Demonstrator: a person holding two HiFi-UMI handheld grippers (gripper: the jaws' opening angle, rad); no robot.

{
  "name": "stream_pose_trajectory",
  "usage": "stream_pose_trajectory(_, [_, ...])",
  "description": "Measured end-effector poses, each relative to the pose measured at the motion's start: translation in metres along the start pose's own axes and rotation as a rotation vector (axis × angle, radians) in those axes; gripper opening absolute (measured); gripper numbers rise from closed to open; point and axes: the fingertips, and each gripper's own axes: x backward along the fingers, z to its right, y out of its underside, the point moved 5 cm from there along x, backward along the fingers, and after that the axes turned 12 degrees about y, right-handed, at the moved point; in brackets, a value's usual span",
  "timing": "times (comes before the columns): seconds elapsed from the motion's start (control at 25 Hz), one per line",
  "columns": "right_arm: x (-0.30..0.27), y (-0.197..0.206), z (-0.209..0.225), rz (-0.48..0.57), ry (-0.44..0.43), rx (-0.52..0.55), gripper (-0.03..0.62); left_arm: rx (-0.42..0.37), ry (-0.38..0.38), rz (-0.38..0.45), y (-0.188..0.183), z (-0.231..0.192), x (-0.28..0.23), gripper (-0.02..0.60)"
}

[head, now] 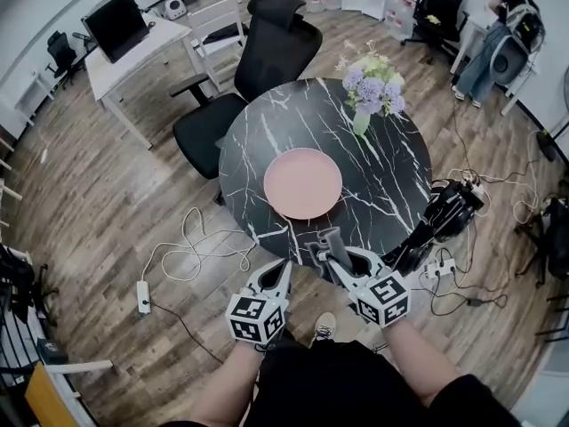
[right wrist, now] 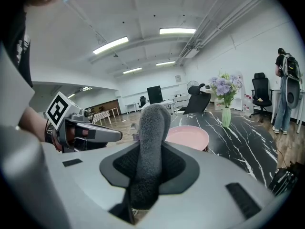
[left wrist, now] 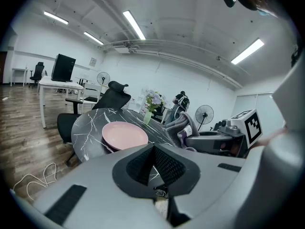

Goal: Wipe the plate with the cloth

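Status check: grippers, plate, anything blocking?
Left gripper shut, empty. Right gripper shut on grey cloth, short of the pink plate. Plate bare on table; flower vase beyond it, path clear.

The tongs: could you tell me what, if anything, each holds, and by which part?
Right tongs clamp the grey cloth low on its bunched length; left tongs are shut, empty.

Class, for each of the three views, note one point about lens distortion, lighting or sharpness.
Head view: fisheye bends the wooden floor around the round black marble table; light even, shadows faint. Left gripper view: dark round vignette, glaring ceiling strip light, pale pink round plate sharp. Right gripper view: same vignette; the fuzzy grey cloth looms oversized in front.
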Motion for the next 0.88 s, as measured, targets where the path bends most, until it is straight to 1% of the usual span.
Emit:
stream_pose_trajectory(0.4, [0.013, 0.01, -0.001, 0.012, -0.002, -0.003, 0.107, -0.003, 0.0, -0.007, 0.012, 0.013, 0.005, 0.018])
stream_pose_trajectory(0.88, [0.015, 0.014, -0.005, 0.007, -0.005, -0.008, 0.107, 0.006, 0.0, -0.014, 0.015, 0.015, 0.006, 0.018])
